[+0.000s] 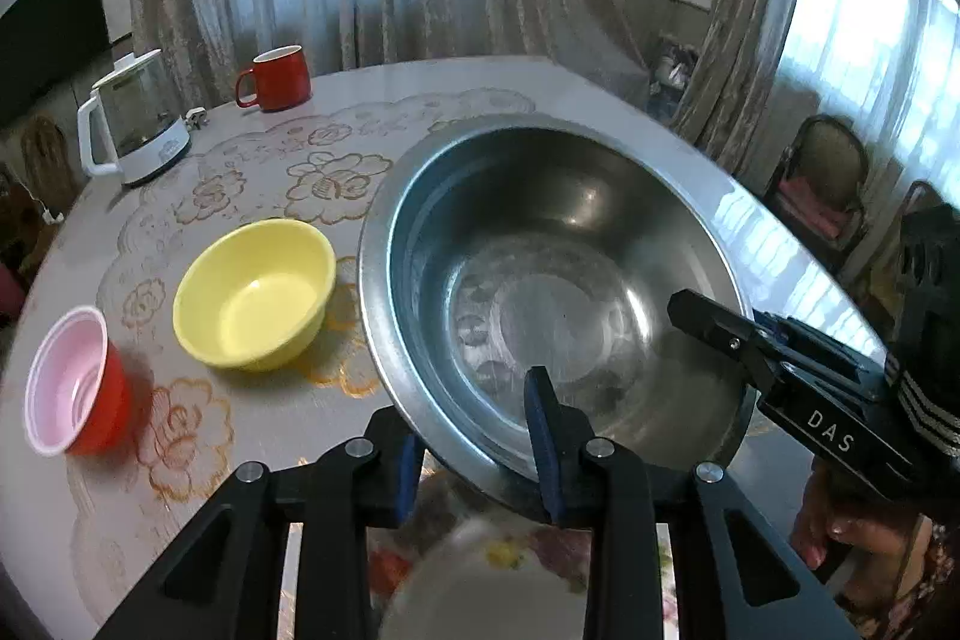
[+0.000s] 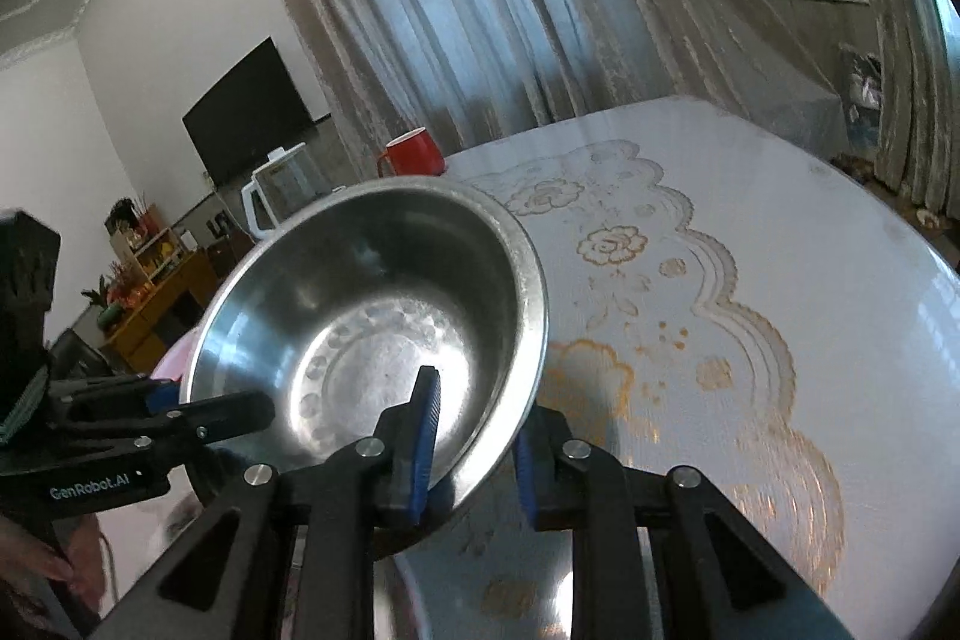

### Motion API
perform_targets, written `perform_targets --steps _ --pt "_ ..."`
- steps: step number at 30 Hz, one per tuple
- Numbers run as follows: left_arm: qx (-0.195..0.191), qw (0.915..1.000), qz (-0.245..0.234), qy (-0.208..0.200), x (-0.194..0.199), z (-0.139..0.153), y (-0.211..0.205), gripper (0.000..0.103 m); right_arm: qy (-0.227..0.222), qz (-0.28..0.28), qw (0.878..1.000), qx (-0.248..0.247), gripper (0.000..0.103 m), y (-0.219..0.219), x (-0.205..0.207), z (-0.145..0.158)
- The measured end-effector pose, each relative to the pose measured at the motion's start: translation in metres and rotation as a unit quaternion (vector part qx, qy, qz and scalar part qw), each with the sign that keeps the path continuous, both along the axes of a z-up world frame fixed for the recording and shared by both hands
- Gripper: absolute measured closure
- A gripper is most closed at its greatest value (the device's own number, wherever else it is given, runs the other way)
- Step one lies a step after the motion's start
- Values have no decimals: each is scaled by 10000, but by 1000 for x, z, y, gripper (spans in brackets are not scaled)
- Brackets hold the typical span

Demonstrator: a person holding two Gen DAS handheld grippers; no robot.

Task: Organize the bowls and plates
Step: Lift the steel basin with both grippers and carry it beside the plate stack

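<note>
A large steel bowl (image 1: 552, 280) is held tilted above the table by both grippers. My left gripper (image 1: 474, 454) is shut on its near rim, one blue pad inside and one outside. My right gripper (image 2: 474, 448) is shut on the rim at the other side, and shows in the left wrist view (image 1: 720, 334) at the bowl's right edge. The bowl fills the middle of the right wrist view (image 2: 372, 328), where the left gripper (image 2: 198, 418) shows at the left. A yellow bowl (image 1: 255, 292) sits on the table to the left. A white floral plate (image 1: 480, 580) lies below the steel bowl.
A red cup with pink inside (image 1: 75, 382) stands at the left table edge. A red mug (image 1: 276, 79) and a white kettle (image 1: 135, 118) stand at the back. The round table (image 2: 750, 220) has a floral cloth. Chairs (image 1: 828, 184) stand at right.
</note>
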State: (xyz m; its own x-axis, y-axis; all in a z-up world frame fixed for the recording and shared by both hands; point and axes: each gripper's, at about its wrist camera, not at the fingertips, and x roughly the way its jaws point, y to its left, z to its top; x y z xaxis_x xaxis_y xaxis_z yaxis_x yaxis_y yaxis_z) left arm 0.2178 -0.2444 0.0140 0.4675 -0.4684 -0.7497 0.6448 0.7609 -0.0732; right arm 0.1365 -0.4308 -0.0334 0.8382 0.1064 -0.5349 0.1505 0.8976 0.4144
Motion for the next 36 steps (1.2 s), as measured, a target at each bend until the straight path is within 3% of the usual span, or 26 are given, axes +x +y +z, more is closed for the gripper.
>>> perform_targets --steps 10,17,26,36 --pt "-524 9980 185 -290 -50 19 44 71 -309 55 9993 -200 81 29 -49 36" --pt "-733 9949 413 -565 -80 26 84 71 -382 265 9989 -67 81 58 -70 47" --pt "-1104 9897 805 -427 -106 17 142 71 -412 587 9968 -367 81 109 -89 58" --pt "-1123 9826 1383 -517 -124 8 200 71 -237 1111 9930 -315 81 165 -86 55"
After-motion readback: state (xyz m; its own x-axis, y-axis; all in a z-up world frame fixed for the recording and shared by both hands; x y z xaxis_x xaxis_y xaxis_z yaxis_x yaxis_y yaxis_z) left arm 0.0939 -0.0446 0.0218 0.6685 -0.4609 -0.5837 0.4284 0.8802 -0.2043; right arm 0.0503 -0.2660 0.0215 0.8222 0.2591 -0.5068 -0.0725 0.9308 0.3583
